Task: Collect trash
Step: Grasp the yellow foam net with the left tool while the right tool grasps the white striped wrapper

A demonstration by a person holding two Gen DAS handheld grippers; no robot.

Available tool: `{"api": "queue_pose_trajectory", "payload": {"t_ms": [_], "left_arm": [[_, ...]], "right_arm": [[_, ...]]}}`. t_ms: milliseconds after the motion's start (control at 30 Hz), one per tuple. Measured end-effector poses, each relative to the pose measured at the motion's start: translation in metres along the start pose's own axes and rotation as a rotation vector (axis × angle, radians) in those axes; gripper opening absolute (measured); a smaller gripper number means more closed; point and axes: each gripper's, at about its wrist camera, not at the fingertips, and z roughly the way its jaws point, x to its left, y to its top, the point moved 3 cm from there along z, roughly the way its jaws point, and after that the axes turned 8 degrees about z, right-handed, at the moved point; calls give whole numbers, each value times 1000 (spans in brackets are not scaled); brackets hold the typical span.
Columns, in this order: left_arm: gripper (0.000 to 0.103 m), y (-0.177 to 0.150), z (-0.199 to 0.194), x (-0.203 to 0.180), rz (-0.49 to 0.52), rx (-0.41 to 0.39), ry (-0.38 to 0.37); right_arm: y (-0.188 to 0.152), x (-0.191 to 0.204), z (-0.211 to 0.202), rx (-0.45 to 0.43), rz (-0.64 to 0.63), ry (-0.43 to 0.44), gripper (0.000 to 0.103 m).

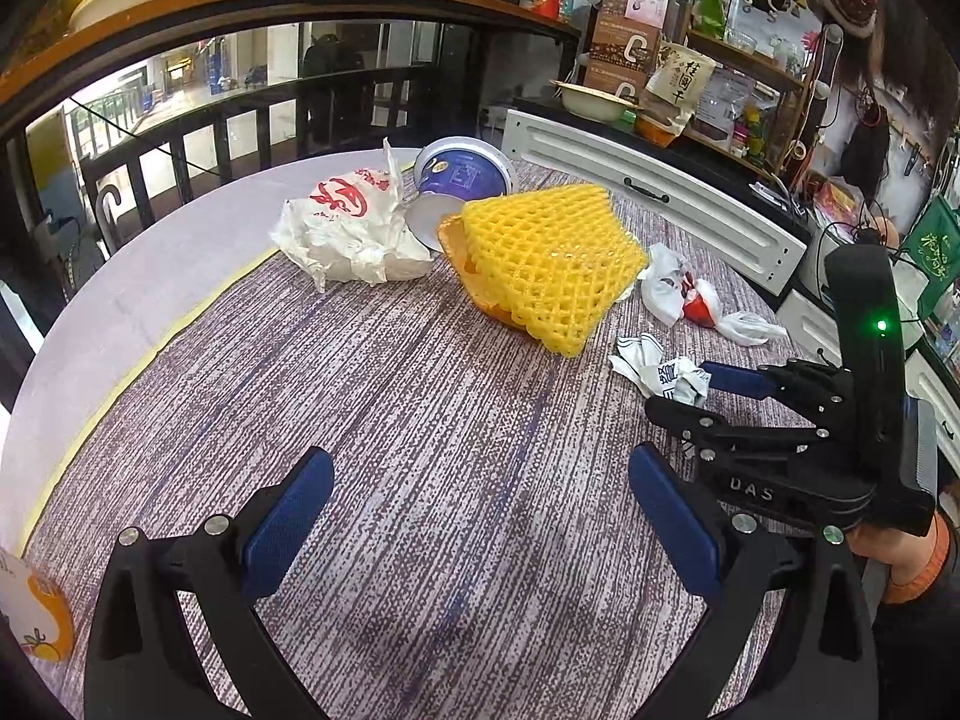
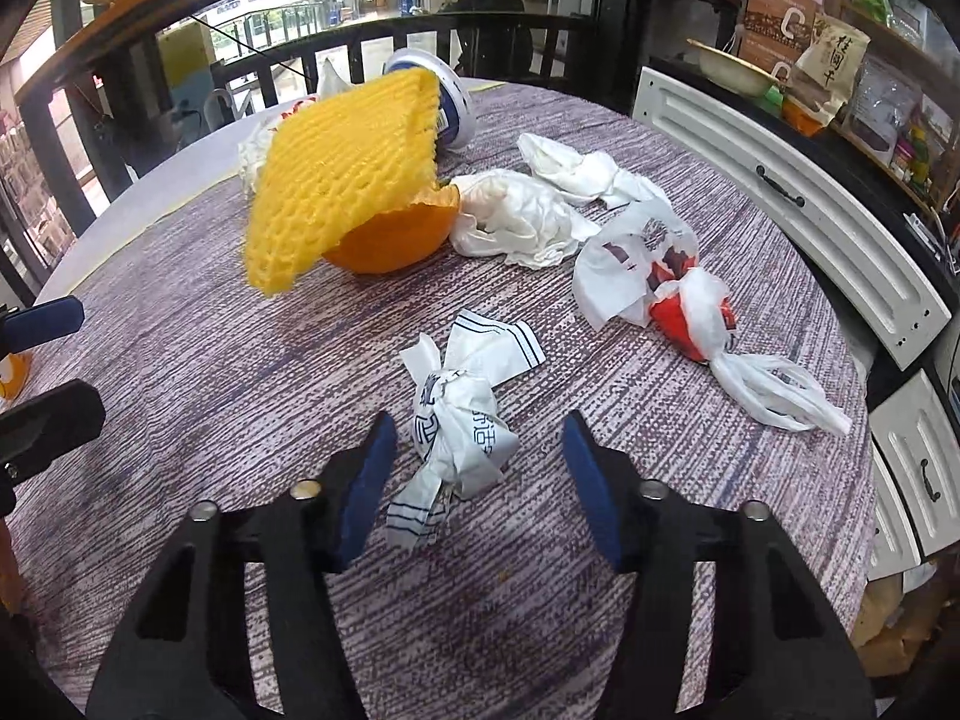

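The right gripper (image 2: 480, 468) points down at a round worktop (image 2: 240, 390) covered with a purple-and-white woven cloth. Its jaws stand partly apart around a crumpled wrapper (image 2: 459, 426) printed in blue, which lies on the cloth between the blue pads without either pad pressing on it. The left gripper (image 1: 480, 516) hovers over bare cloth nearer the worktop's edge, jaws wide with nothing between them.

Just beyond the wrapper, to the right, lies a knotted plastic bag (image 2: 666, 282) with something red inside. Past it sit two crumpled white bags (image 2: 522, 219) close together. Left of them an orange peel (image 2: 396, 240) rests on the cloth, with a yellow foam net (image 2: 342, 174) leaning over it. Behind the net a blue tub (image 1: 462, 174) lies tipped on its side, and beside that is a white bag with red print (image 1: 348, 222).

A white cabinet (image 2: 798, 204) with black handles curves along the right side of the worktop. Above it, shelves (image 1: 750, 60) are crowded with boxes, packets and a bowl. A dark railing (image 1: 240, 114) stands behind the worktop, with a lit hall beyond.
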Motion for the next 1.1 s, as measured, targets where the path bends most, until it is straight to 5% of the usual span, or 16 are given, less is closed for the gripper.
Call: {"api": "queue_pose_trajectory", "payload": {"t_ms": [167, 967, 1100], "left_arm": [[97, 3, 9, -1, 2, 7, -4], [97, 62, 69, -57, 191, -26, 126], [77, 62, 77, -51, 180, -3, 131]], "right_arm": [[0, -5, 1, -2, 9, -2, 32], [-28, -61, -71, -88, 153, -11, 31], [-35, -70, -78, -94, 169, -16, 31]]}}
